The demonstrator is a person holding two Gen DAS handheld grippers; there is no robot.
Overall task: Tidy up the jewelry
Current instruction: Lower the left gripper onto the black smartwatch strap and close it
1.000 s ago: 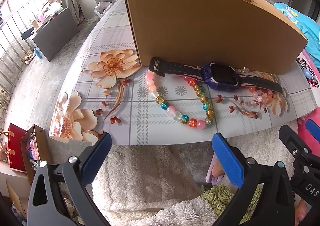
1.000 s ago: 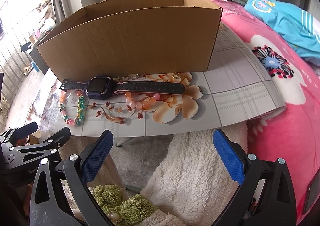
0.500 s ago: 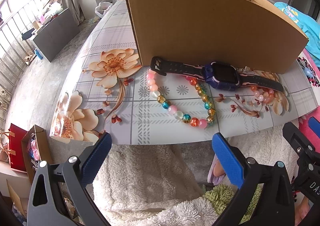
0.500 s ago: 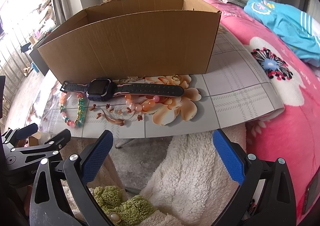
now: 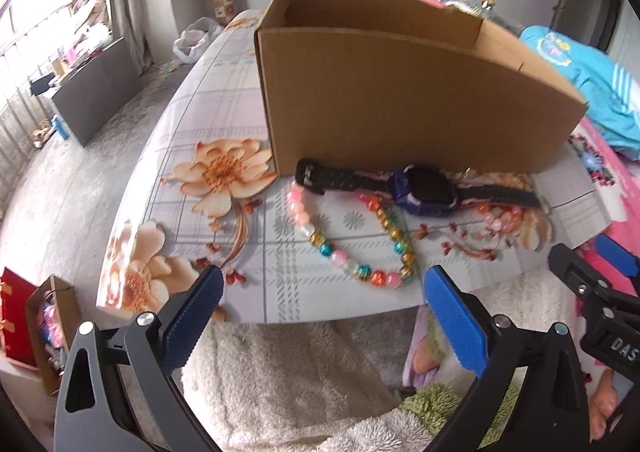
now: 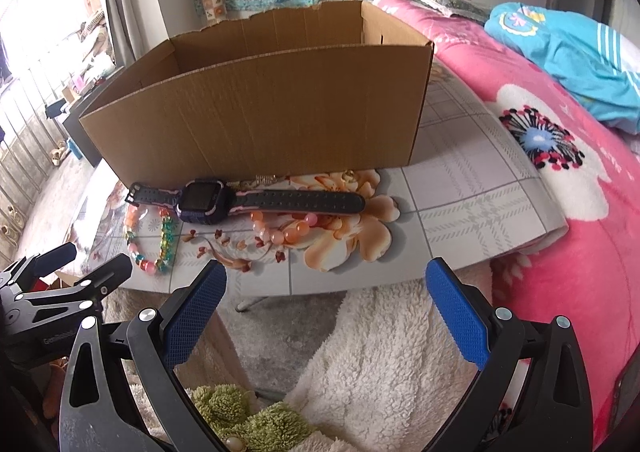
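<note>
A dark blue smartwatch [image 5: 424,189] [image 6: 204,197] lies flat on the floral table [image 5: 192,123], right in front of an open cardboard box [image 5: 400,91] [image 6: 272,107]. Below the watch rests a multicoloured bead bracelet [image 5: 352,252] [image 6: 150,240]. A peach bead bracelet [image 5: 500,217] [image 6: 284,230] lies partly under the watch strap. A small gold ring [image 6: 349,174] and a thin chain [image 6: 264,179] sit at the box's foot. My left gripper [image 5: 320,296] hangs open off the table's near edge, facing the multicoloured beads. My right gripper [image 6: 324,288] is open too, off the edge and short of the peach beads.
A pink flowered blanket [image 6: 560,155] with a turquoise garment [image 6: 580,63] borders the table on the right. White fleece [image 6: 380,356] and green plush [image 6: 248,420] lie below the grippers. A red bag [image 5: 16,316] and a small carton stand on the floor at the left.
Both grippers have crept forward and up towards the table; the box and jewelry sit slightly lower and larger in view. Nothing on the table has moved.
</note>
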